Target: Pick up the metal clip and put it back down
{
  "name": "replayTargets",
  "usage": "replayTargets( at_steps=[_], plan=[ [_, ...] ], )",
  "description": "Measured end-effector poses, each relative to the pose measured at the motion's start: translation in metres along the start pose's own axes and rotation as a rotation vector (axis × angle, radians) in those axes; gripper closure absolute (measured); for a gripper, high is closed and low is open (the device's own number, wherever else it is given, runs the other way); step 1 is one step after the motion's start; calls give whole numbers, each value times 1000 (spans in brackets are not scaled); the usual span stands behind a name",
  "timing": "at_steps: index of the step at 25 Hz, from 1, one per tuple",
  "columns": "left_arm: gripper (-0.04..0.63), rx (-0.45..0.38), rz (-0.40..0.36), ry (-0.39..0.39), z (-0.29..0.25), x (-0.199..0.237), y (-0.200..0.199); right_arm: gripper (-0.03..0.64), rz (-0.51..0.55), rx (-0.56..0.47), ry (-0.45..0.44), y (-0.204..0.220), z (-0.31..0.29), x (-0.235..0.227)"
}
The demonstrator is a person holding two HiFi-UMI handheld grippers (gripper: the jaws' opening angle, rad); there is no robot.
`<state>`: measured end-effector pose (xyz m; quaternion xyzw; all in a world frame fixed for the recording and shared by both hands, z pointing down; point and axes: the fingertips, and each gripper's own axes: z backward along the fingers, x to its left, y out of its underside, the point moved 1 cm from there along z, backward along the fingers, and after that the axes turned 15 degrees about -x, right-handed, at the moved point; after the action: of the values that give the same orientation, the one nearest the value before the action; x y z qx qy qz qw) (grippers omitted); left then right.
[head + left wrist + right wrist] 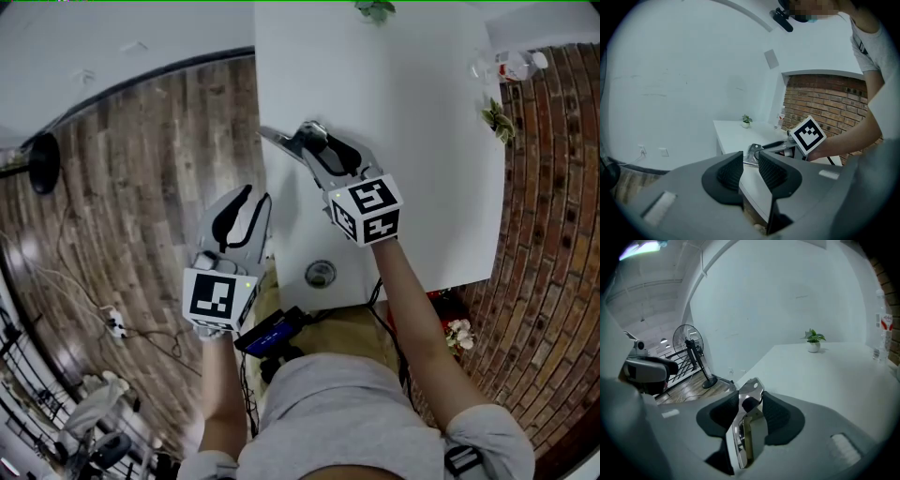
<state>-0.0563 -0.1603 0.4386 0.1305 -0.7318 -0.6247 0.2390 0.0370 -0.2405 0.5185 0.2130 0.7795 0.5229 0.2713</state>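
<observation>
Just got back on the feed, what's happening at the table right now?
A person is working at the white table with a handheld gripper in each hand. The right gripper is at the table's left edge with the metal clip between its jaws. The pads sit close against both sides of it, but it is not clear whether they are pressing on it. The left gripper hangs off the table's edge, jaws apart with nothing between them, taking no part.
</observation>
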Motion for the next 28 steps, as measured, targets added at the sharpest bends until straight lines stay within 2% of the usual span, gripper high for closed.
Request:
replayTargets(
  at_steps=[2, 6, 13, 17, 21, 28],
  plan=[
    [492, 8, -2, -2, 0, 1, 3, 485, 17, 6, 1, 0, -1, -1],
    [492, 15, -2, -3, -3, 3, 7, 485, 22, 7, -9, 0, -2, -3],
    [488, 16, 15, 2, -8, 4, 8, 529, -15, -9, -54, -4, 3, 2],
    [485, 50, 30, -9, -7, 8, 12, 551, -23, -19, -89, -8, 3, 8],
    [483, 17, 28, 1, -11, 12, 9, 571, -43, -25, -130, -10, 2, 17],
    [479, 21, 51, 1, -11, 14, 11, 577, -87, -53, -148, -16, 3, 21]
  ],
)
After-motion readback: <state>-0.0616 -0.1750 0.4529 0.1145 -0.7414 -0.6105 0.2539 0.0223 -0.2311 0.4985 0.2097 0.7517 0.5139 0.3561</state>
